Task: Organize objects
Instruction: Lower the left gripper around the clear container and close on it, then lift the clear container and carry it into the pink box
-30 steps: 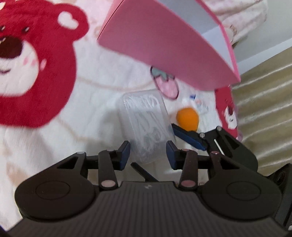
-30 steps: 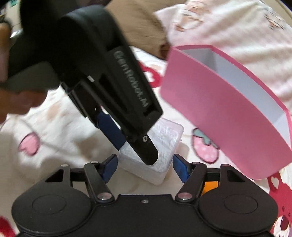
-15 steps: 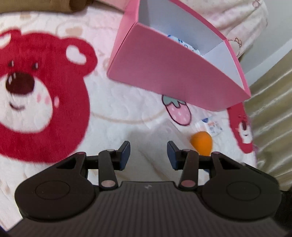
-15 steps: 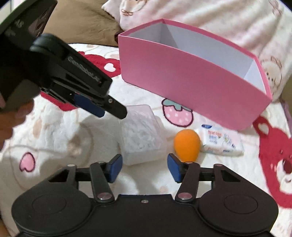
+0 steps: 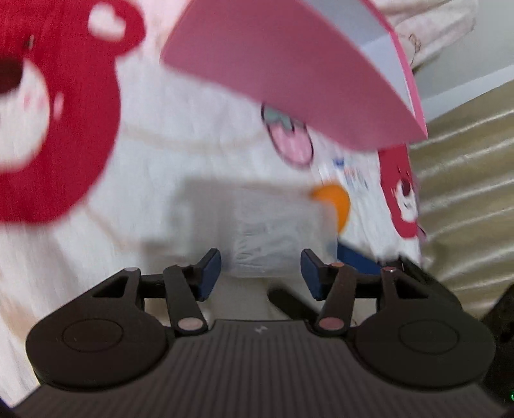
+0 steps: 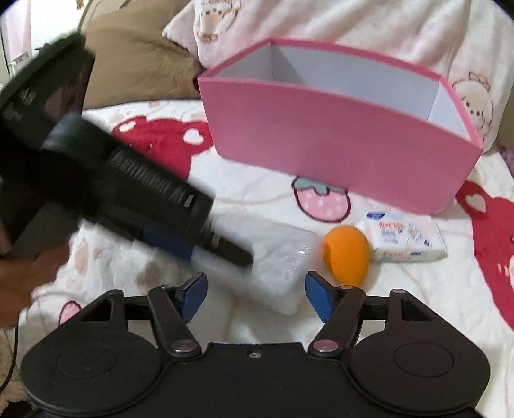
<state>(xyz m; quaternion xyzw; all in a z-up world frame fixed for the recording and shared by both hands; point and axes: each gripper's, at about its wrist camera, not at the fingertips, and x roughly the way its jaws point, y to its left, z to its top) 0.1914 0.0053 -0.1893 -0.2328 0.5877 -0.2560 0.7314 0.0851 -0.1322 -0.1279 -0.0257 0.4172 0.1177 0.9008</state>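
Seeing both left gripper (image 5: 261, 269) and right gripper (image 6: 253, 293) jaws opening, gripping nothing, around the clear plastic case (image 6: 282, 257), which has swung crosswise, near-left of the pink box (image 6: 337, 141).

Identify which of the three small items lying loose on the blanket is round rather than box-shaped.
The orange egg-shaped sponge. The clear plastic box beside it and the white printed tissue packet are both flat and rectangular.

Your clear box (image 6: 282, 257) lies on the blanket (image 6: 417, 305), nearest you. To its right sits the egg-shaped sponge (image 6: 347, 254), and right of that the tissue pack (image 6: 404, 238), just before the open box (image 6: 337, 141). Pillows (image 6: 353, 29) lie behind that box.
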